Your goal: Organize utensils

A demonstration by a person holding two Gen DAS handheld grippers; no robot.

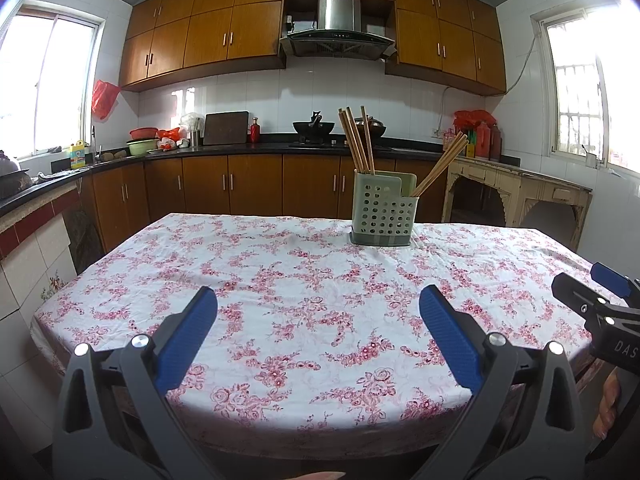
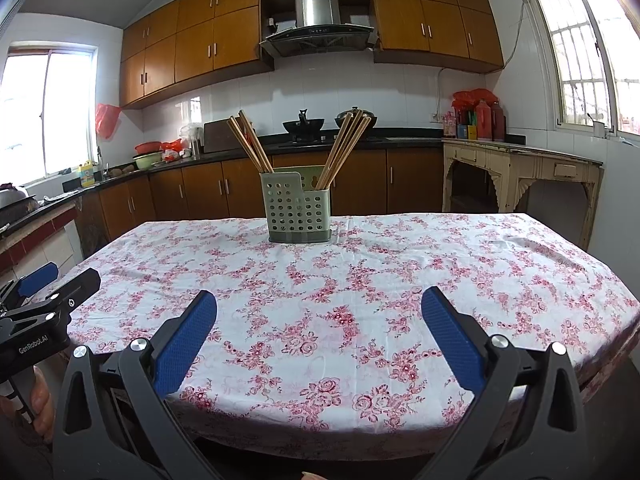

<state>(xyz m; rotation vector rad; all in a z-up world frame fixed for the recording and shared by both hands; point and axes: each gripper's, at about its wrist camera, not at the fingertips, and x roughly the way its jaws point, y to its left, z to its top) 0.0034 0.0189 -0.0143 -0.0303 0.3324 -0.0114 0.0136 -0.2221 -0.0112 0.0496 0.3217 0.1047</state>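
Nearest the lens, the left gripper [image 1: 318,320] hangs over the near edge of the counter [image 1: 280,280], its blue fingers [image 1: 188,340] spread wide and holding nothing. At about 3 o'clock from it, the right gripper [image 2: 319,320] is likewise wide open and empty. Toward 12 o'clock, the green utensil holder [image 2: 298,208] stands upright on the floral cloth, chopsticks [image 2: 250,142] leaning in both compartments.
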